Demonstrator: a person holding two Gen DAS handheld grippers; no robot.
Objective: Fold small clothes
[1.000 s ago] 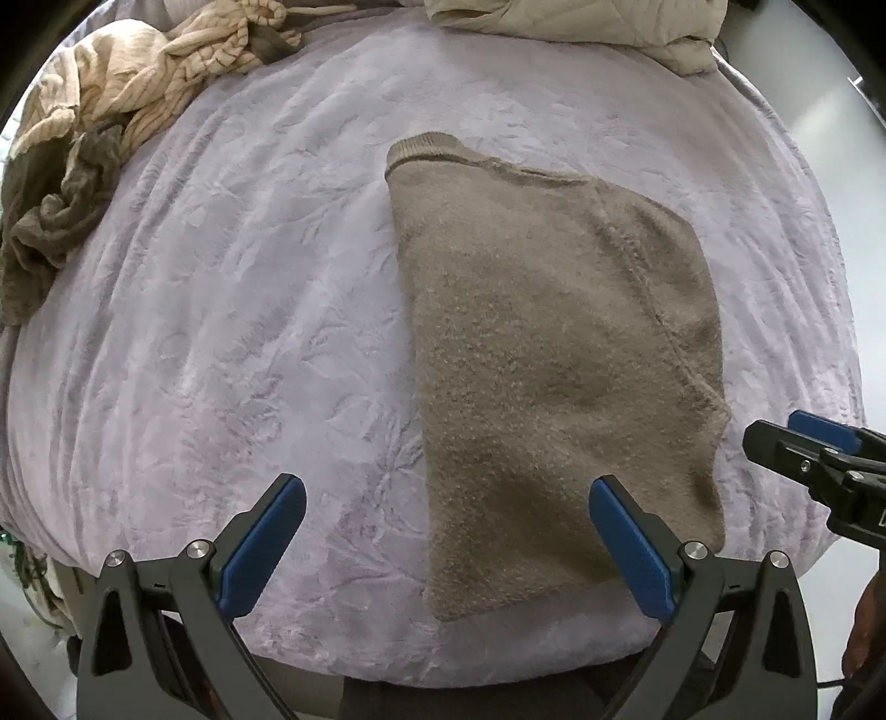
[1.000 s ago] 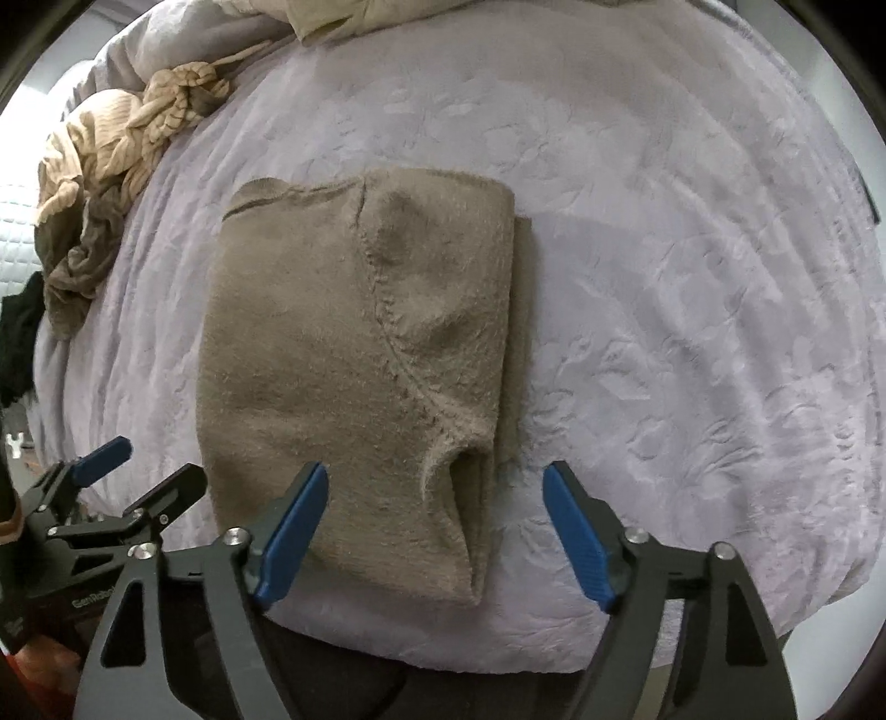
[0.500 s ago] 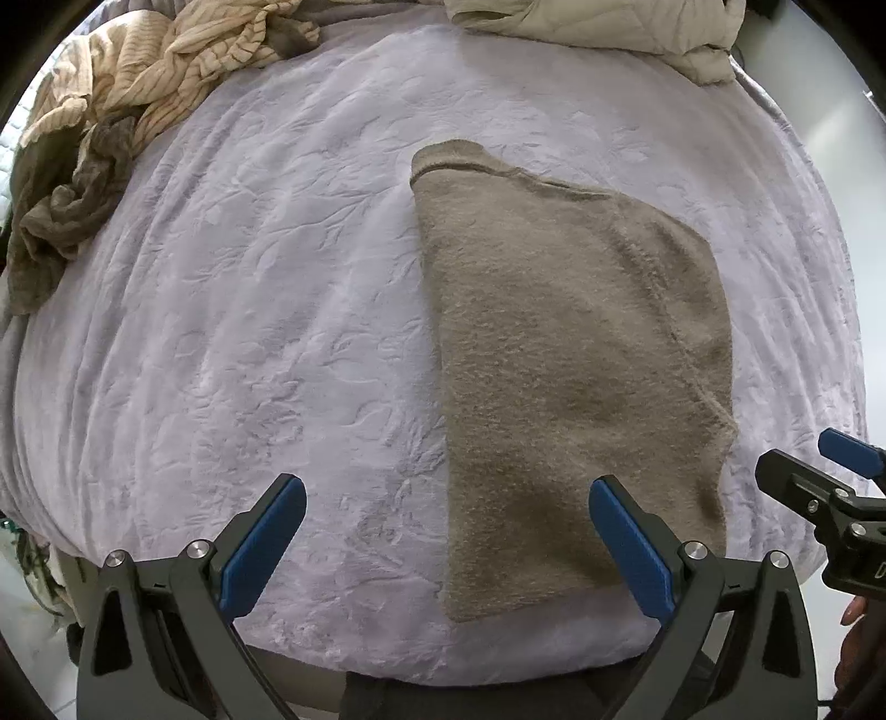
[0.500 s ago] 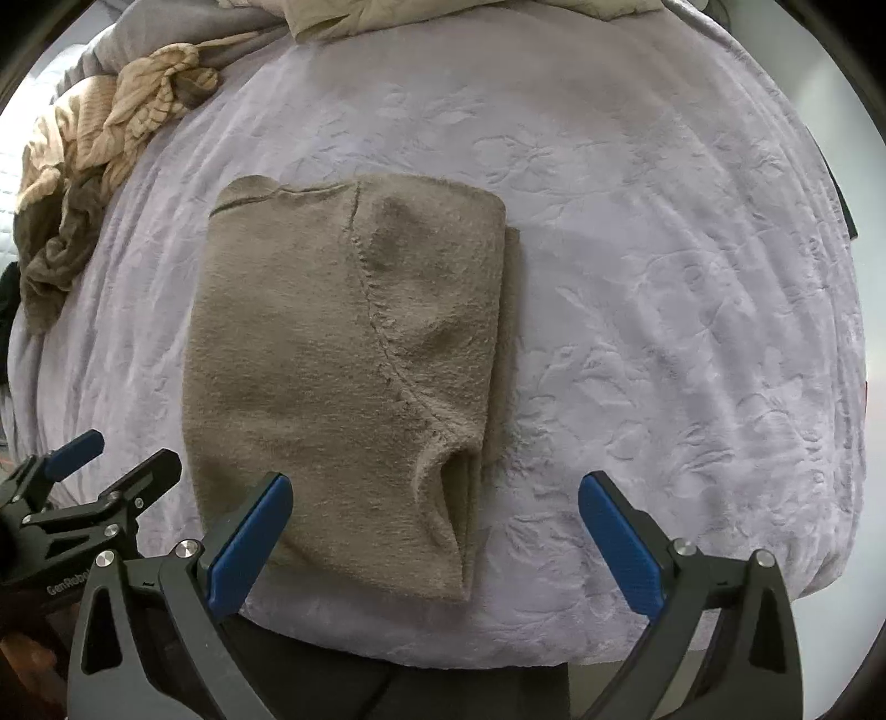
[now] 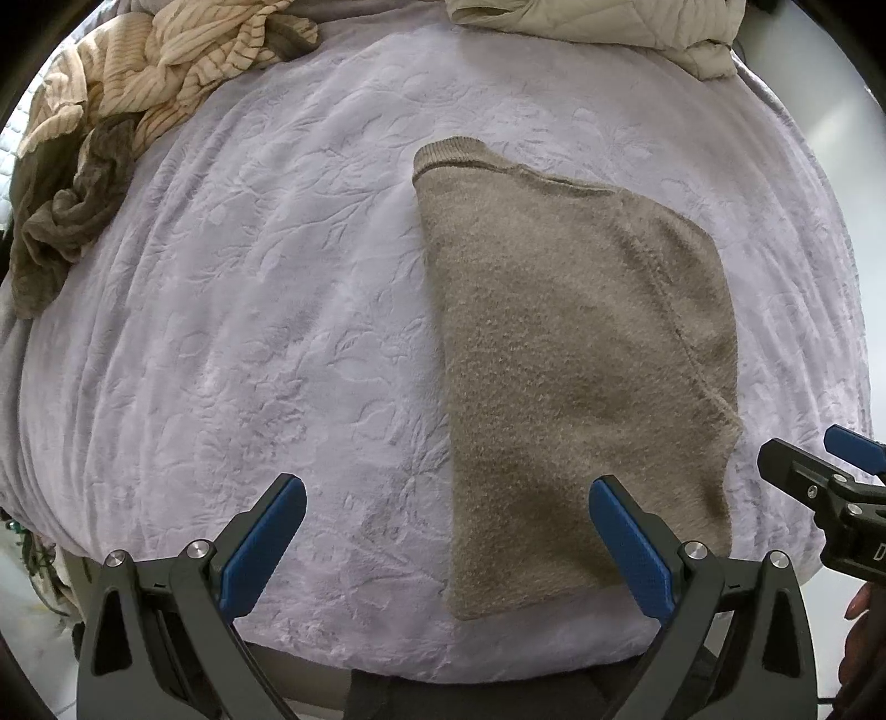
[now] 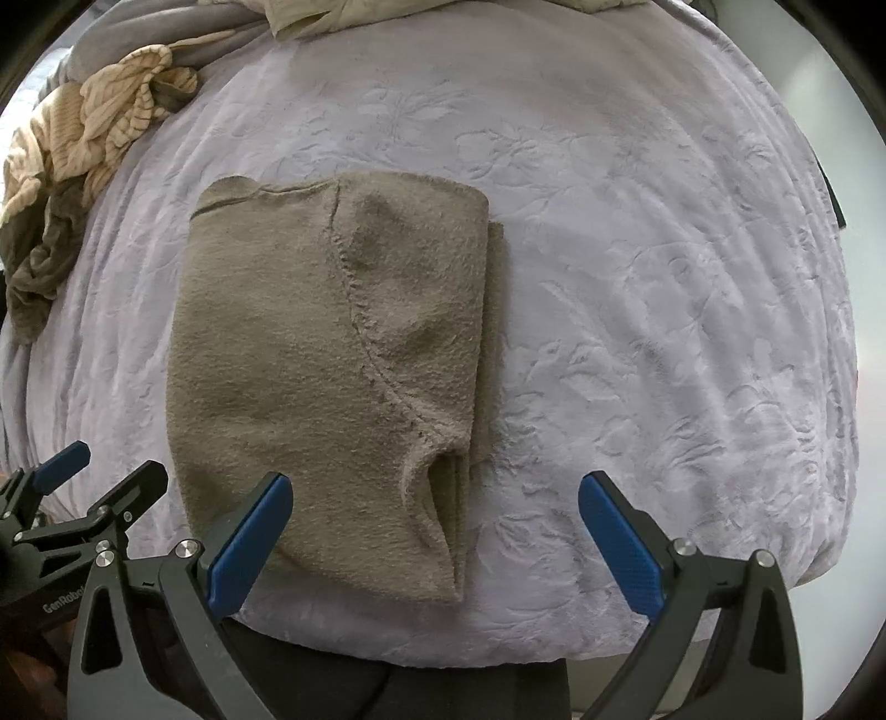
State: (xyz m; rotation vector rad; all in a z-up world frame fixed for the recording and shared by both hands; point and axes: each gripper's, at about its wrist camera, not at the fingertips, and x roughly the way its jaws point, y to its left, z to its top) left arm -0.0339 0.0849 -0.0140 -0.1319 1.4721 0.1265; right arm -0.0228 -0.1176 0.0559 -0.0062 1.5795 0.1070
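A brown sweater lies flat on the lilac bedspread, already folded lengthwise into a narrow panel with its sleeve tucked along the side. Its long axis runs from the ribbed collar at the far end back to the hem at the near edge of the bed, so roughly 12 to 6 o'clock as seen from where the person stands. Both tongs hang above the near edge, wide apart and holding nothing. From the left tongs the sweater sits toward 1 o'clock, with the hem just ahead of the right-hand pad; from the right tongs it sits toward 11 o'clock, with the left-hand pad over the hem and the sleeve opening dead ahead. The two tongs bracket the hem about evenly, the right perhaps a touch closer, I'd judge. The next fold looks like hem up toward collar, across the long axis, so each would take a near corner. A heap of striped and dark clothes waits at 10 o'clock and a quilted cover at 12, both well apart from the sweater.
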